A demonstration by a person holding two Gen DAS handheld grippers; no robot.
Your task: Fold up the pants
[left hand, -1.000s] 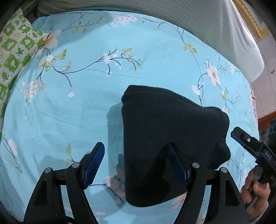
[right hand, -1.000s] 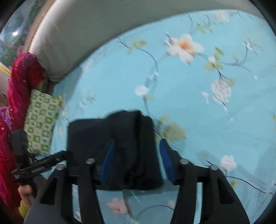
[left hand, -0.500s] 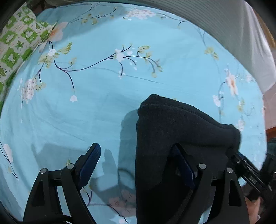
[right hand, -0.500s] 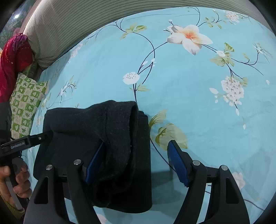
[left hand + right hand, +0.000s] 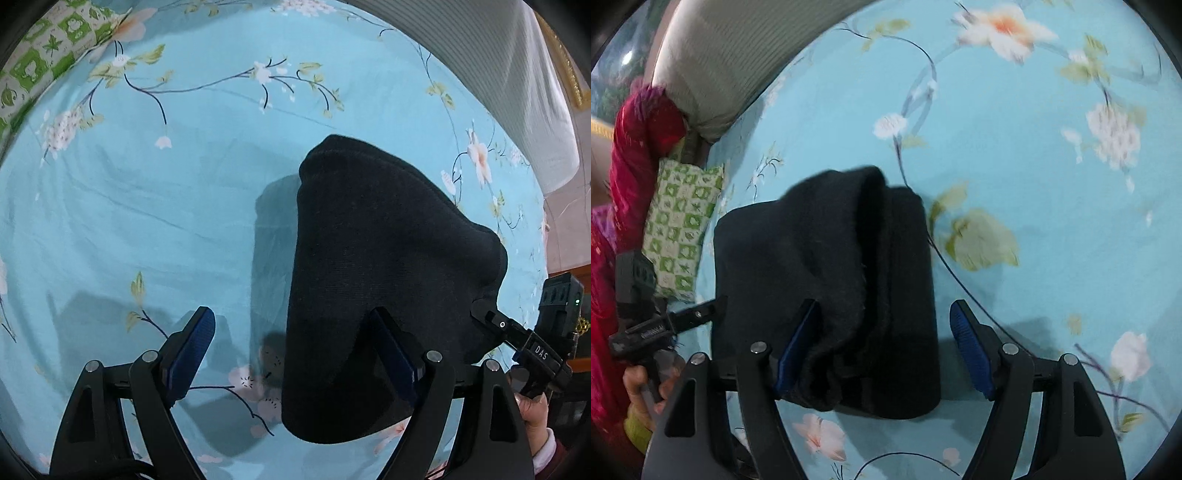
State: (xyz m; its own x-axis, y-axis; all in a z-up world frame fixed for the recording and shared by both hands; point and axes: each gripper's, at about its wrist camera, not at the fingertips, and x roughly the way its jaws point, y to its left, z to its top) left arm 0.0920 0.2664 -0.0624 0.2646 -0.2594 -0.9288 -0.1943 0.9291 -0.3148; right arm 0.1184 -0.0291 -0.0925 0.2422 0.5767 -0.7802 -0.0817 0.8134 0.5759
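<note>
Left wrist view: both tools gape wide over the folded black pants (image 5: 388, 258) on the floral sheet (image 5: 147, 206).

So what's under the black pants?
The pants lie folded on the blue flowered sheet, which shows all around them. The sheet directly beneath is covered, so anything else there can't be seen.

A light blue bedsheet (image 5: 155, 206) with printed white flowers and thin dark branches covers the bed. A green and white checked pillow (image 5: 679, 229) lies at its edge (beside a red cloth (image 5: 635, 155)), and a grey striped bolster (image 5: 517, 92) runs along the far side.
</note>
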